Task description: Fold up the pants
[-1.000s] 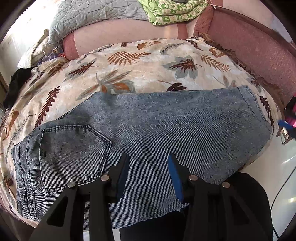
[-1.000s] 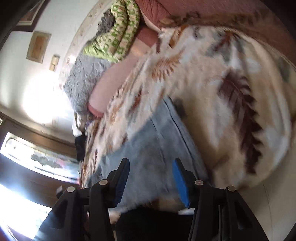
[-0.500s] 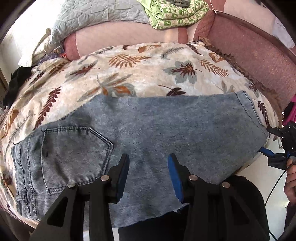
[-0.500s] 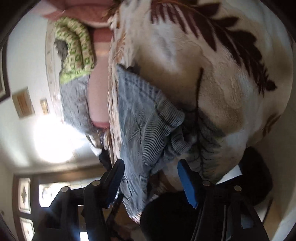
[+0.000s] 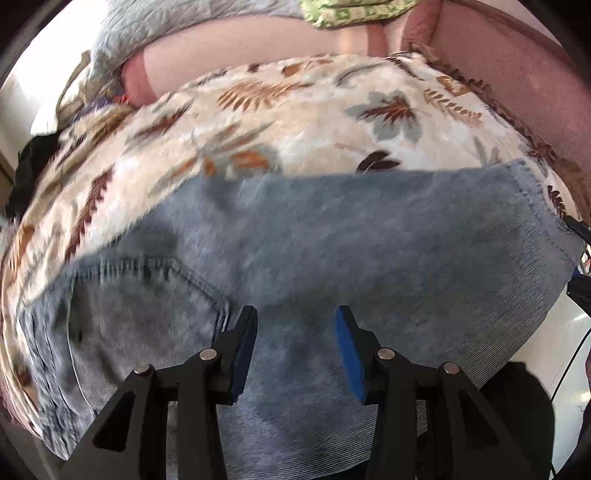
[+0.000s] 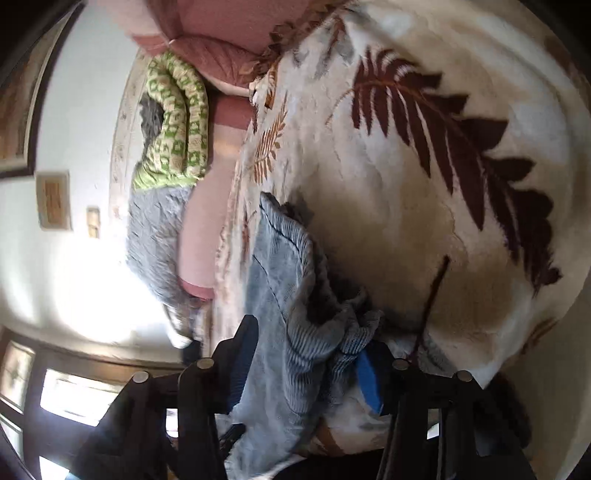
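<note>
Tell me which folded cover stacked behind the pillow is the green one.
The checked green blanket lying on top, toward the right; the other is a plain grey quilt on the left, under it.

The left gripper (image 5: 295,332) is a black linkage frame with angular cut-outs at seven and five o'clock, round silver pins at its joints, and blue pads (image 5: 347,350) lining the fingers. The right gripper (image 6: 306,354) matches: black arms, silver pins, blue pads (image 6: 369,380).
</note>
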Motion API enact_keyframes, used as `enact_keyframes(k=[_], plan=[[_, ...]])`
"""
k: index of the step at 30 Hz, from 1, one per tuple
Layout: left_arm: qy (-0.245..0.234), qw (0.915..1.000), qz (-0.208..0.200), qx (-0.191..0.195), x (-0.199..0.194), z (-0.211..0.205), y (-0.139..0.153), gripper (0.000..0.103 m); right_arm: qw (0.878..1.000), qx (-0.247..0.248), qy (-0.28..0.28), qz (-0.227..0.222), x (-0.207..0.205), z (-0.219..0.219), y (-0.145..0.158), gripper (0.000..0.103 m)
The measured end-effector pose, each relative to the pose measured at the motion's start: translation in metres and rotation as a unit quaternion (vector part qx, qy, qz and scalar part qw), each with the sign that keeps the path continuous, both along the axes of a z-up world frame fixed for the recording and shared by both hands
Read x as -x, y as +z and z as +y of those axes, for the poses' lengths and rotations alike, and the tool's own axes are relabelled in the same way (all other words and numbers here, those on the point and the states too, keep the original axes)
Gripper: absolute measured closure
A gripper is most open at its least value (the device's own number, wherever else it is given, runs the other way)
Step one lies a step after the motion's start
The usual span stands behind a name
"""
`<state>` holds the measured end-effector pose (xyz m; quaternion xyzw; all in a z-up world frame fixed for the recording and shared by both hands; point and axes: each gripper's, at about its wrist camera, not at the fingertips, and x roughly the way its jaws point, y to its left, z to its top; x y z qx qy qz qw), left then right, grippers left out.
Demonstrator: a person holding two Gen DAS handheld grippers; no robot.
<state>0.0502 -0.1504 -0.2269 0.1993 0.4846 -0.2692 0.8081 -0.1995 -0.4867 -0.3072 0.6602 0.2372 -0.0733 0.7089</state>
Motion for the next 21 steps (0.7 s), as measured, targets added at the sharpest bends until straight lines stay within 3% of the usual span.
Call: enact_keyframes(k=[6,7,8,9,13,16,19,21], plan=[[-0.050,0.9987,-0.010,0.010,0.010,-0.051,0.015,0.058,0.999,-0.010,0.053,-0.005,-0.010,-0.012,0.000,0.052],[-0.057,0.9983,-0.012,0.010,0.011,-0.059,0.014,0.058,0.998,0.000,0.059,-0.002,-0.012,-0.011,0.003,0.058],[-0.066,0.9977,-0.014,0.009,0.013,-0.069,0.013,0.058,0.998,0.019,0.064,0.010,-0.017,-0.008,0.004,0.080],[-0.071,0.9973,-0.016,0.008,0.015,-0.077,0.011,0.058,0.997,0.031,0.067,0.022,-0.020,-0.006,0.005,0.088],[-0.076,0.9964,0.018,-0.032,0.009,-0.109,-0.019,0.056,0.997,0.026,0.063,0.028,-0.022,-0.011,0.002,0.089],[-0.062,0.9970,-0.007,-0.045,0.005,-0.116,-0.023,0.044,0.996,0.052,0.070,0.026,-0.028,-0.010,0.018,0.089],[-0.054,0.9983,0.017,-0.016,-0.002,-0.107,-0.010,0.044,0.995,0.065,0.076,0.009,-0.039,-0.008,0.041,0.089],[-0.038,0.9992,0.012,0.004,-0.006,-0.092,0.003,0.044,0.992,0.091,0.092,0.000,-0.048,-0.002,0.065,0.089]])
